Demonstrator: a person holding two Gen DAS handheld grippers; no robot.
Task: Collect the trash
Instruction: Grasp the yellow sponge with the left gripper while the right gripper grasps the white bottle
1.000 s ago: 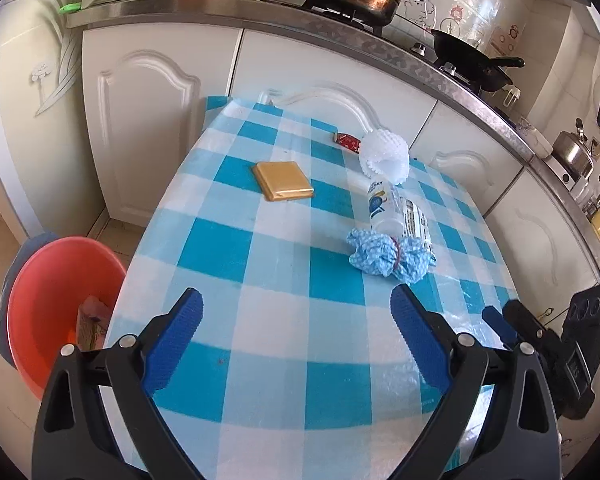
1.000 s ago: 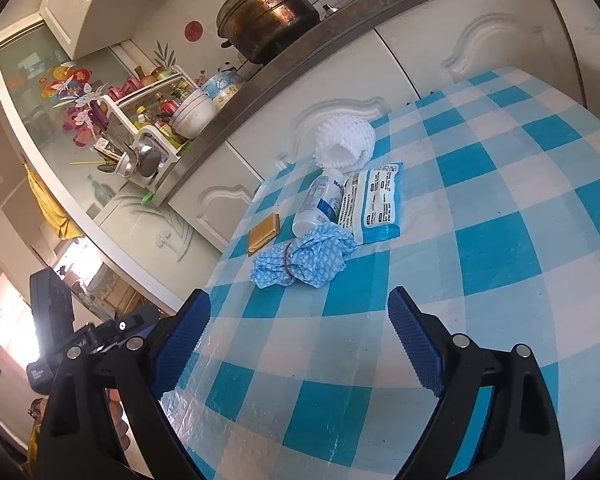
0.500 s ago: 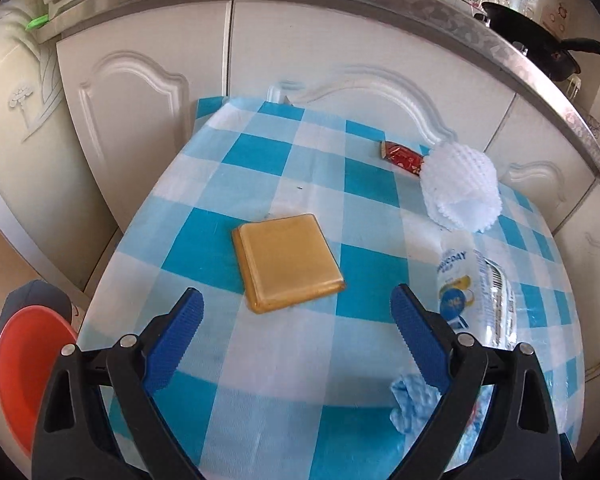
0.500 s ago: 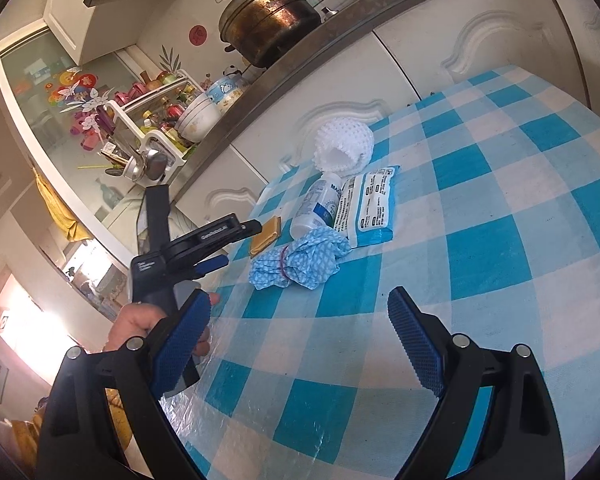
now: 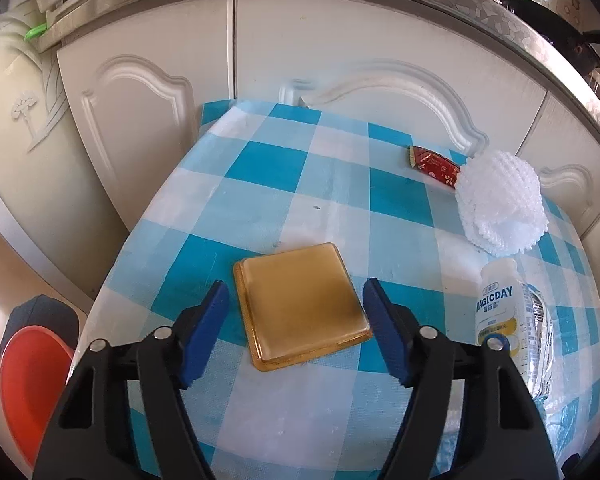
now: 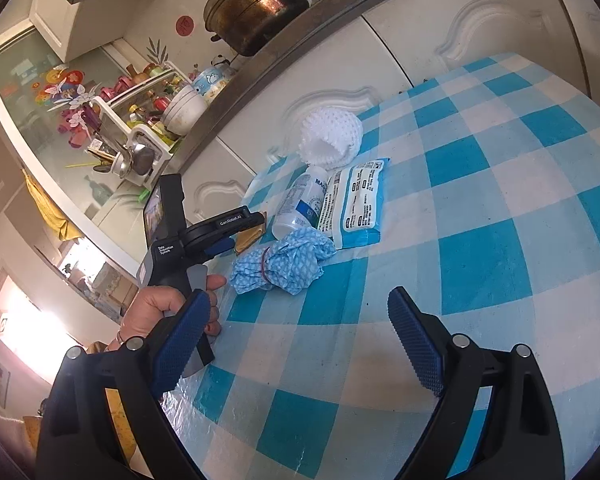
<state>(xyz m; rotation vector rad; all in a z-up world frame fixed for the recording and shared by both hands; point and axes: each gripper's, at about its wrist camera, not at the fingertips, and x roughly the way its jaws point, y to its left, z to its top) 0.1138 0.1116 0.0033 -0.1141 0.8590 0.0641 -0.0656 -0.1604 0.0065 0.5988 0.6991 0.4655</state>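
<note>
A flat gold square tray [image 5: 303, 304] lies on the blue-checked table [image 5: 284, 184]. My left gripper [image 5: 296, 320] is open, its blue pads either side of the tray's near half, not touching it; it also shows in the right wrist view [image 6: 236, 236]. Farther right lie a red wrapper [image 5: 433, 162], a white foam net [image 5: 499, 208] and a plastic bottle [image 5: 499, 304]. In the right wrist view, a crumpled blue cloth [image 6: 284, 260], the bottle [image 6: 300, 208], a wipes pack [image 6: 355, 204] and the foam net [image 6: 331, 136] lie ahead. My right gripper [image 6: 296, 344] is open and empty above the table.
A red bin [image 5: 32, 380] stands on the floor left of the table. White kitchen cabinets [image 5: 339, 52] run behind the table, with a big pot [image 6: 256, 4] and a dish rack [image 6: 140, 140] on the counter.
My left gripper has moved forward and down over the table to the gold tray, and its jaws have narrowed around it. My right gripper has hardly moved.
</note>
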